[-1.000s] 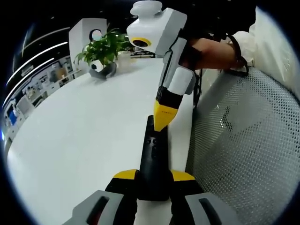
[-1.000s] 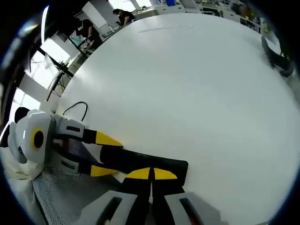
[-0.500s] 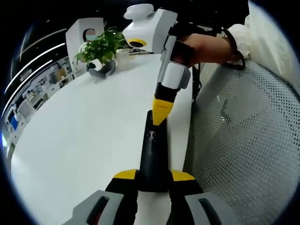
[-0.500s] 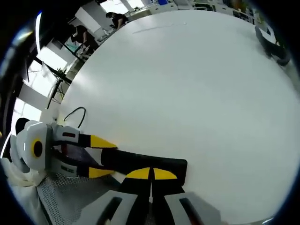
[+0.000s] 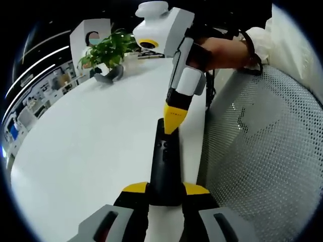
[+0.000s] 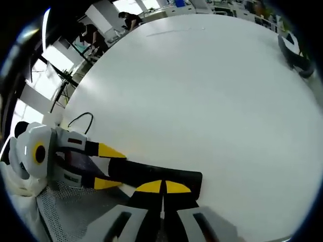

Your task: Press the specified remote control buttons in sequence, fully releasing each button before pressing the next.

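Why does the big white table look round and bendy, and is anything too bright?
Right gripper view: fisheye bends the white table into a dome, windows glare at left. Left gripper view: the table's edge curves, the green potted plant looks soft.

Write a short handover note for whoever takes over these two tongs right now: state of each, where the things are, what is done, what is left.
Left tongs: shut on the black remote control, holding its near end on the white table.
Right tongs: shut, yellow tips down on the remote's far end, apparently pressing a button there.
A potted plant stands at the table's far side.
Done: remote steadied, one press apparently under way.
Left: lift off fully, then press the remaining buttons; how many cannot be told.
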The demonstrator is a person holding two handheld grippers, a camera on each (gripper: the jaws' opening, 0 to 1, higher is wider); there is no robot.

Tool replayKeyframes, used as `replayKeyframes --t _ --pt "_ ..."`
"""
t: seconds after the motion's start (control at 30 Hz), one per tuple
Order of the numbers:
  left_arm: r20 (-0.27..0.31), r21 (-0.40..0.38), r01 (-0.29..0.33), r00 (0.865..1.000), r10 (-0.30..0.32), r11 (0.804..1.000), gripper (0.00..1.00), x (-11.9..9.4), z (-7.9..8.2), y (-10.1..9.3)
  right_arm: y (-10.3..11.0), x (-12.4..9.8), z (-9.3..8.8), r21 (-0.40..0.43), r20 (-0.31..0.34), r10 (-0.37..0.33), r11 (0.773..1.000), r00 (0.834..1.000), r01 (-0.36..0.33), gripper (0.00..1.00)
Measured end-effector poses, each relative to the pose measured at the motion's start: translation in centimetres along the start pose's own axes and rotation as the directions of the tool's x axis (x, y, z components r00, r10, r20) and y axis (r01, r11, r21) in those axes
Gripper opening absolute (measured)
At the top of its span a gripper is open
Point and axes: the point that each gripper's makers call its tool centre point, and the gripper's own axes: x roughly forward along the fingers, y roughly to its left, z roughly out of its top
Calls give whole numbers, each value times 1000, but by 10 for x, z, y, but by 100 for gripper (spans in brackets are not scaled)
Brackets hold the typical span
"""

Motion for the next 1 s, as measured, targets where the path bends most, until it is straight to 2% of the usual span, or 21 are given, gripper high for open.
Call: replayKeyframes --t 0.23,0.43,0.63,0.73,0.9,1.0 --pt "21 -1 2 1000 -2 1000 24 4 4 0 0 -2 3 18 17 7 1000 1000 -7 0" --pt "32 5 4 999 -4 1000 24 5 5 -1 1 1 8 -4 39 7 1000 999 -7 0" --pt "38 14 8 999 -8 1000 24 5 7 -2 13 5 13 -27 56 58 998 997 -57 0" --pt "41 17 9 999 -10 1000 24 6 7 -2 11 8 11 -74 43 28 997 999 -25 0" --pt "42 29 8 999 -10 1000 24 6 8 -2 11 9 13 -94 53 22 995 998 -17 0" --pt "42 27 9 999 -10 1000 24 6 8 -2 12 10 13 -157 51 8 988 999 0 0"
